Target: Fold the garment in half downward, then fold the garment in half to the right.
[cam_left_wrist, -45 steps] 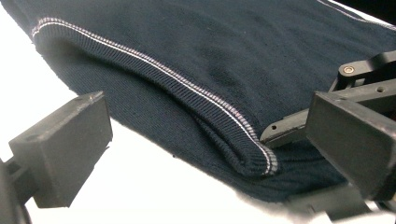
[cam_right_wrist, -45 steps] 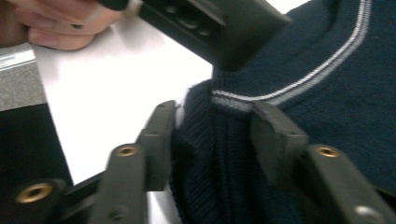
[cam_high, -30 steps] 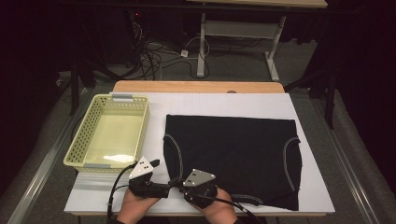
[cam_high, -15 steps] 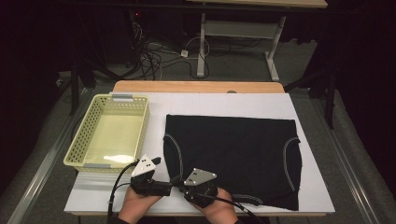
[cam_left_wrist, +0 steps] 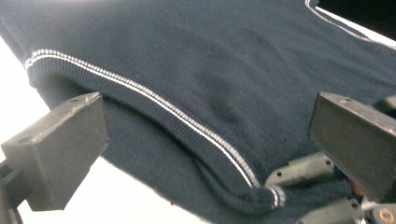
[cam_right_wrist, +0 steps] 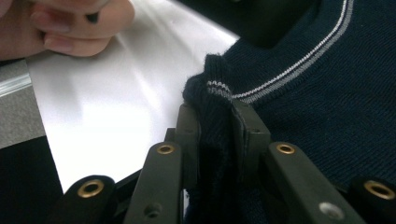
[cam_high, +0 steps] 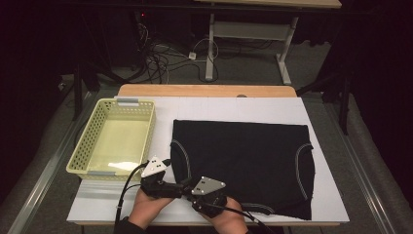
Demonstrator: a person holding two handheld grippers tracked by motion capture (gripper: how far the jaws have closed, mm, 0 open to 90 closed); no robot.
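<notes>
A dark navy knit garment (cam_high: pixel 243 161) with white-striped trim lies spread flat on the white table (cam_high: pixel 219 107). My right gripper (cam_right_wrist: pixel 215 114) is shut on the garment's near-left corner, and dark fabric (cam_right_wrist: pixel 327 107) bunches between its pads. In the high view that gripper (cam_high: pixel 189 189) sits at the table's front edge, under its grey plate. My left gripper (cam_left_wrist: pixel 205 112) stands open just beside it, its jaws spread over the trimmed edge (cam_left_wrist: pixel 187 121) without touching it. From above, the left gripper (cam_high: pixel 176 183) is at the garment's left hem.
A pale yellow-green basket (cam_high: pixel 85 141) stands on the table's left side, close to my left hand (cam_high: pixel 148 207). Cables (cam_high: pixel 129 187) trail from both grippers toward the front edge. Beyond the table are a desk frame (cam_high: pixel 209 44) and floor cables (cam_high: pixel 160 53).
The left gripper has edged slightly forward toward the garment's edge. The right gripper has kept still with the corner in its grip.
</notes>
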